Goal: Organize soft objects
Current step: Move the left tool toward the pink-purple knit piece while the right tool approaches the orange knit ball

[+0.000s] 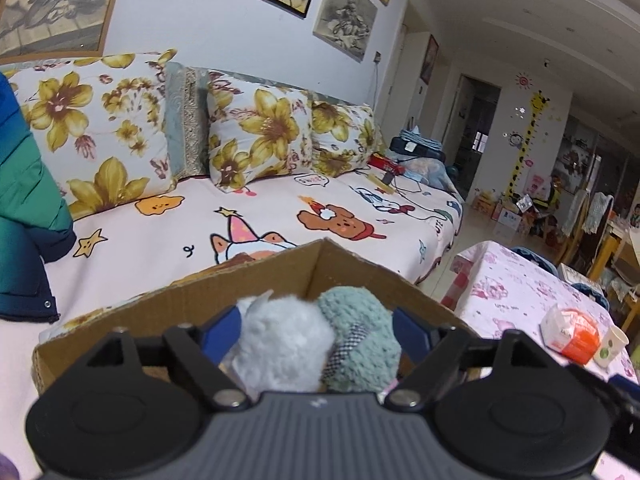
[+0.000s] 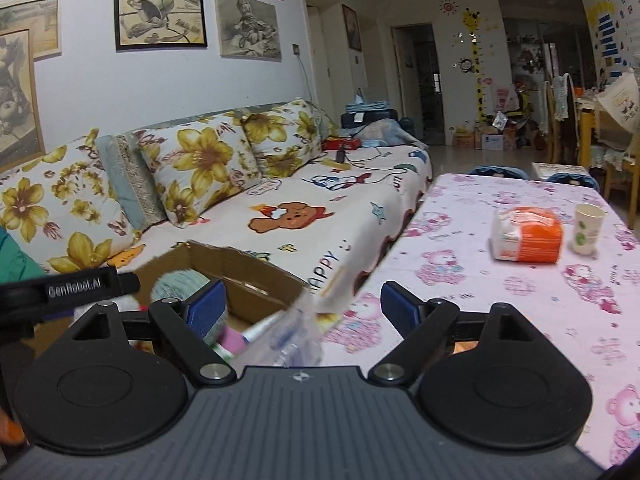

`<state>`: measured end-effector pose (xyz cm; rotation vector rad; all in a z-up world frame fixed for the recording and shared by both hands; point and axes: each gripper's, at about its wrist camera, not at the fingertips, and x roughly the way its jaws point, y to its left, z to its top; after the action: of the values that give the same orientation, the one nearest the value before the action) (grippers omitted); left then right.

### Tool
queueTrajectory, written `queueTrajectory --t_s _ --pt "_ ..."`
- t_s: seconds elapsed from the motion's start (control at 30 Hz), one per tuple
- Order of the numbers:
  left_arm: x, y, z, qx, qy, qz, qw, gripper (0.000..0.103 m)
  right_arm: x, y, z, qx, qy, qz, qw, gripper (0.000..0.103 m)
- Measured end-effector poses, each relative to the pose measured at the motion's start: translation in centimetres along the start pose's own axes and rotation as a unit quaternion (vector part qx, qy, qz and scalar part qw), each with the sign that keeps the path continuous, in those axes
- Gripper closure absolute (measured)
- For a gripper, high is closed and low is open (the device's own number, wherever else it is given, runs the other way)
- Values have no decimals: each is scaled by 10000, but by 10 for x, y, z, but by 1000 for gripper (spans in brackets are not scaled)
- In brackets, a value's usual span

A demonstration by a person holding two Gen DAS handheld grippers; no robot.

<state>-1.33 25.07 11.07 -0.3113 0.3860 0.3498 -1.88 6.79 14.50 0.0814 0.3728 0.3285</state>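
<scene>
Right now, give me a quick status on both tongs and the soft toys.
Left tongs open around plush toys, over cardboard box. Right tongs open; blurred clear packet between them. Nothing blocking.

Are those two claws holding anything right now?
No. The left gripper is open around plush toys in the box; the right gripper is open.

Box [image 1: 360, 276] floor hidden by plush toys [image 1: 320, 344] and gripper body, clear packet [image 2: 288, 332] smeared by blur, jacket [image 1: 24, 216] cut off at left edge, cup [image 2: 587, 229] print too small to be read
</scene>
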Motion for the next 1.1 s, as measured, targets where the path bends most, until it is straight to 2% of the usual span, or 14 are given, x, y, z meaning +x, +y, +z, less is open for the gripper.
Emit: queueTrajectory --t_s 0.3,0.63,1.1 --pt "-5 -13 -4 273 -81 -170 9994 13 -26 -12 -15 20 94 -86 9999 0" --pt "-15 -32 -12 586 -182 -439 9972 11 -23 -14 -17 121 138 -189 9997 0" --pt "-32 -67 -31 1139 -331 -874 9891 8 -19 -33 -28 392 126 -560 9976 0"
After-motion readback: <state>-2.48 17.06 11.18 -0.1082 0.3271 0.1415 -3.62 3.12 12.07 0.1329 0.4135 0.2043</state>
